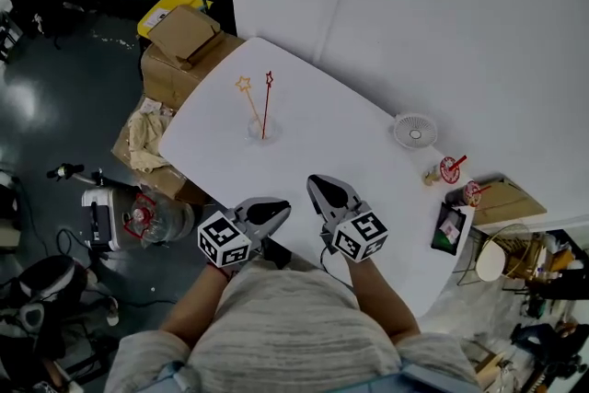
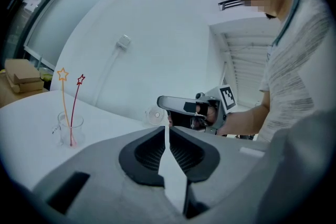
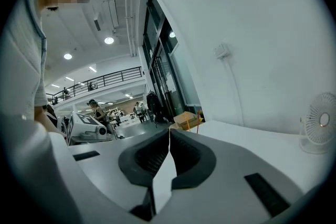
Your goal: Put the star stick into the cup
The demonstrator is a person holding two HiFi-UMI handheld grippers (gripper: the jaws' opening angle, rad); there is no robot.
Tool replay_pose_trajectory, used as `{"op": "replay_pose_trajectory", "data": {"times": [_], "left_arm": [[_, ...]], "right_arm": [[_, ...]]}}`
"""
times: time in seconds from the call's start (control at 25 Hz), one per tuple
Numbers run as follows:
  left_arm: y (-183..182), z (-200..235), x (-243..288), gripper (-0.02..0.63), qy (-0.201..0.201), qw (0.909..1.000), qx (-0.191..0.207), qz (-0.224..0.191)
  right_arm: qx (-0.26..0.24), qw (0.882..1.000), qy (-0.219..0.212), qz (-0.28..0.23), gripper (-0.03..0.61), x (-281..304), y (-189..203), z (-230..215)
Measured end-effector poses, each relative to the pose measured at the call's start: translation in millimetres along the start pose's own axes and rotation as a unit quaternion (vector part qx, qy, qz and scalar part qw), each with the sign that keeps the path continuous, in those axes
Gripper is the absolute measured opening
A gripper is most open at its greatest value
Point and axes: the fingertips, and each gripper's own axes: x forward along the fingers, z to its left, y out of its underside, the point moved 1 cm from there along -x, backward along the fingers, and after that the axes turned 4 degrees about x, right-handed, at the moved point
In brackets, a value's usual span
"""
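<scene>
- Upper left of centre: yellow star stick [image 1: 247, 97] and red star stick [image 1: 267, 101] both stand in the clear cup [image 1: 261, 131] on the white table [image 1: 368, 189]. They look thin, light and bendy, so I'd pinch mid-shaft, gently.
- My left gripper [image 1: 274, 211]: fingers closed, empty.
- My right gripper [image 1: 318, 186]: same.
- No readable writing anywhere.

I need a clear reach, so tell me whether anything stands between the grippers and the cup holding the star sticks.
Nothing visible does. Only bare table lies between the left gripper, the right gripper and the cup, where both star sticks already stand. The fan sits well off to the right.
</scene>
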Motion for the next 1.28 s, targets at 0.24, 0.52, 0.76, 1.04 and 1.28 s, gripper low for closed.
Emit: {"op": "replay_pose_trajectory", "data": {"times": [0.24, 0.52, 0.76, 1.04, 1.28], "left_arm": [[-0.4, -13.7, 11.4, 0.02, 0.01, 0.9999, 0.007, 0.011], [-1.5, -24.8, 21.1, 0.02, 0.018, 0.9994, 0.016, 0.026], [-2.6, -31.0, 27.6, 0.02, 0.023, 0.9989, 0.022, 0.035], [-2.1, -36.3, 30.3, 0.02, 0.023, 0.9982, 0.028, 0.048], [0.4, -39.0, 32.2, 0.02, 0.017, 0.9979, 0.028, 0.057]], "right_arm": [[0.008, 1.0, 0.003, -0.008, 0.011, -30.5, -0.5, -0.8], [0.018, 1.0, 0.011, -0.013, 0.009, -53.2, 0.1, -9.2], [0.011, 1.0, 0.009, -0.012, 0.009, -57.5, 0.8, -12.1], [0.016, 1.0, 0.01, -0.009, 0.009, -67.0, 6.3, -16.8], [0.025, 1.0, 0.01, -0.009, 0.009, -71.6, 11.7, -22.7]]}}
